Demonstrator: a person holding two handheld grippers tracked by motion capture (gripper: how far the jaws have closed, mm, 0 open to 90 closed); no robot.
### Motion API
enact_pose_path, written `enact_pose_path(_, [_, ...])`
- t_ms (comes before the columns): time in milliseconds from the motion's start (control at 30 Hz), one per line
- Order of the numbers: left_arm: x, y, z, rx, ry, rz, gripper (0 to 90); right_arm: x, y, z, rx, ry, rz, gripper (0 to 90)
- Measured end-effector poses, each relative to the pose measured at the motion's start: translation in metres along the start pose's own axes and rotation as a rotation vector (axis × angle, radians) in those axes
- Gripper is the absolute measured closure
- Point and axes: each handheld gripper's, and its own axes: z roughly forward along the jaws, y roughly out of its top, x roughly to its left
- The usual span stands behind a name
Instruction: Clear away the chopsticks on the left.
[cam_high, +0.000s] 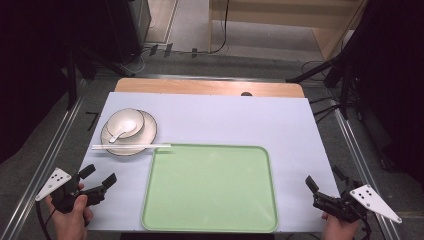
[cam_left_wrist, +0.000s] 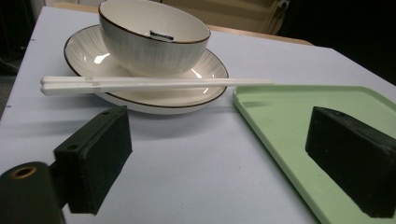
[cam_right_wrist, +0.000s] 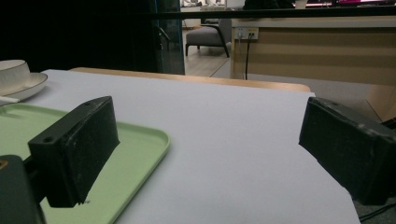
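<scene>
Pale lavender-white sheet (cam_high: 225, 120) covers a wooden table (cam_high: 210, 87), whose bare far edge shows beyond it; grey floor, black stands and trailing cables surround the table, and light wooden furniture stands farther back. Rectangular light-green plastic tray with rounded corners (cam_high: 210, 187) lies near the front middle of the sheet, nothing in it. At far left sits a round white ceramic plate with a dark rim (cam_high: 146, 132); on it stands a white ceramic bowl with a dark rim (cam_high: 125, 122), and a white spoon (cam_high: 122, 130) rests inside the bowl. Pair of white chopsticks (cam_high: 131, 146) lies across the near edge of the plate, tips reaching just past the tray's far-left corner. Left gripper (cam_high: 95, 180), held in the left hand (cam_high: 70, 217), hovers at the front-left corner of the sheet, jaws spread wide, nothing between them; its view looks toward plate and bowl. Right gripper (cam_high: 325, 182), in the right hand (cam_high: 340, 227), sits at the front-right edge, jaws likewise wide apart and holding nothing.
</scene>
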Motion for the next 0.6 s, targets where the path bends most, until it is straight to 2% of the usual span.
enact_pose_path(67, [-0.001, 0.001, 0.001, 0.009, 0.003, -0.008, 18.1, 0.000, 0.000, 0.001, -0.004, 0.008, 0.010, 4.7])
enact_pose_path(100, [-0.002, 0.002, 0.002, 0.021, 0.008, -0.009, 18.1, 0.000, 0.000, 0.001, -0.004, 0.008, 0.010, 4.7])
enact_pose_path(133, [-0.006, 0.005, 0.004, 0.035, 0.028, 0.000, 34.2, 0.002, 0.001, 0.002, 0.004, 0.009, 0.023, 4.7])
enact_pose_path(200, [-0.008, 0.007, 0.005, 0.043, 0.034, 0.007, 52.3, 0.004, 0.002, 0.003, 0.007, -0.002, 0.021, 4.7])
enact_pose_path(233, [-0.010, 0.010, 0.008, 0.057, 0.008, 0.009, 64.2, 0.008, 0.005, 0.004, 0.009, -0.028, -0.004, 4.7])
enact_pose_path(300, [-0.013, 0.014, 0.014, 0.082, -0.014, 0.018, 78.8, 0.012, 0.007, 0.004, 0.007, -0.036, -0.036, 4.7])
enact_pose_path(367, [-0.016, 0.020, 0.021, 0.111, -0.027, 0.046, 89.3, 0.014, 0.007, 0.005, 0.011, -0.033, -0.047, 4.7])
enact_pose_path(467, [-0.020, 0.028, 0.029, 0.140, -0.042, 0.078, 90.0, 0.014, 0.006, 0.006, 0.025, -0.021, -0.043, 4.7])
enact_pose_path(533, [-0.026, 0.039, 0.044, 0.179, -0.062, 0.122, 90.0, 0.016, 0.006, 0.008, 0.041, 0.008, -0.050, 4.7])
enact_pose_path(600, [-0.031, 0.045, 0.054, 0.210, -0.069, 0.125, 90.0, 0.019, 0.006, 0.008, 0.047, 0.017, -0.080, 4.7])
